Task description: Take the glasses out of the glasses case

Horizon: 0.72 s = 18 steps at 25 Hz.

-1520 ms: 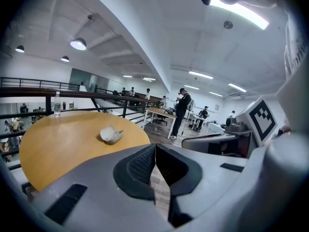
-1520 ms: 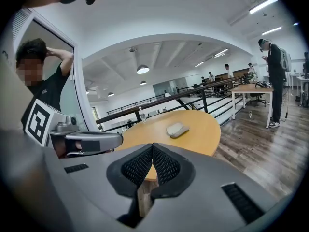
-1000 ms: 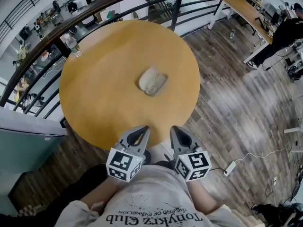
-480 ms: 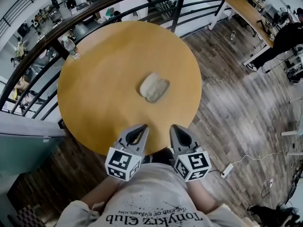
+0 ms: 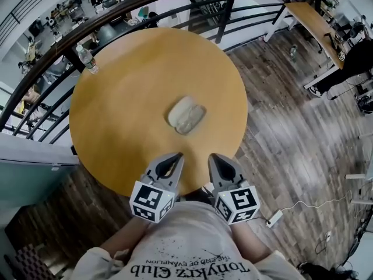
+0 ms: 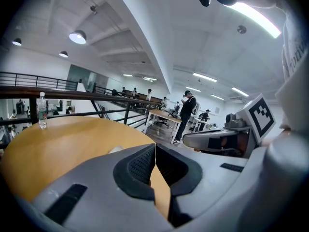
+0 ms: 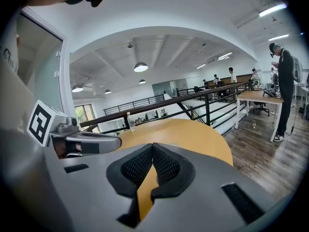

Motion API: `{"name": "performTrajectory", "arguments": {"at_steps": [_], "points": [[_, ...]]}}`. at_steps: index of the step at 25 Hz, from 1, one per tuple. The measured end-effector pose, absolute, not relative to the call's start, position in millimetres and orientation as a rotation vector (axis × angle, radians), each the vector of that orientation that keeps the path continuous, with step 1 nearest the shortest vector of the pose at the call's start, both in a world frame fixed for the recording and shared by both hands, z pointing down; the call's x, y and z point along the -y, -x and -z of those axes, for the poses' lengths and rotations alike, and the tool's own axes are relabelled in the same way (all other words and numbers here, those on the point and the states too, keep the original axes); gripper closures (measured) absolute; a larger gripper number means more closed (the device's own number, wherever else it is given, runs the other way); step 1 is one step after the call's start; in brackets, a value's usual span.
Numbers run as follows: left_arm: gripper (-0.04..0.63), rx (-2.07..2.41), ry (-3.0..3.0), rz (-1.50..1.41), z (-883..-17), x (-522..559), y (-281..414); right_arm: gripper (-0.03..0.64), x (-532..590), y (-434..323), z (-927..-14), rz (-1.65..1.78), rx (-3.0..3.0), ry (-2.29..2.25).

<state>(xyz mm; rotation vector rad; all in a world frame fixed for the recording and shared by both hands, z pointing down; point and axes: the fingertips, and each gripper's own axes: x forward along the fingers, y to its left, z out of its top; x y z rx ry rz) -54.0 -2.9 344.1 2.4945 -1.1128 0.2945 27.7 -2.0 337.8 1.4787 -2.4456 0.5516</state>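
- Left claw [image 5: 177,156], grey body w/ black ribbed pads: jaw tips meet in the left gripper view, nothing btwn them. It holds no object.
- Right claw [image 5: 213,156], same build: the right gripper view shows its tips pressed together w/ only counter surface visible through the gap below them. Also empty.
- I read both claws as parked. They sit side by side over the near rim of the round yellow-orange wooden counter [image 5: 122,98], close to the person's torso, tips aimed at the centre. Probable reason: a neutral ready pose, equal reach for either side.
- Pale grey-beige oval soft glasses case [image 5: 186,114] lies flat near the counter centre, well apart from both claws. It appears closed. No glasses are visible, so they are presumably inside.
- Central placement suits two-claw work: one to pin the glasses case, the other to lift the flap.
- Task status, my est.: not begun. Jaws must open before approach, since closed tips cannot take the case.
- Clear plastic water bottle [image 5: 87,57] stands upright at the far-left rim by the dark metal railing [image 5: 226,7], well apart from the case. No obstruction expected.
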Motion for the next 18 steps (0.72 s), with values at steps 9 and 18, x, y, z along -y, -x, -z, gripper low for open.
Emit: {"name": "performTrajectory", "arguments": {"at_steps": [9, 18], "points": [[0.571, 1.096, -2.499, -0.331, -353.7, 24.6, 35.7, 0.592, 26.7, -43.4, -350.3, -0.596, 2.443, -1.447], [0.571, 1.096, -2.475, -0.396, -372.4, 48.2, 35.6, 0.592, 54.5, -43.0, -368.0, -0.621, 2.417, -1.425]]}}
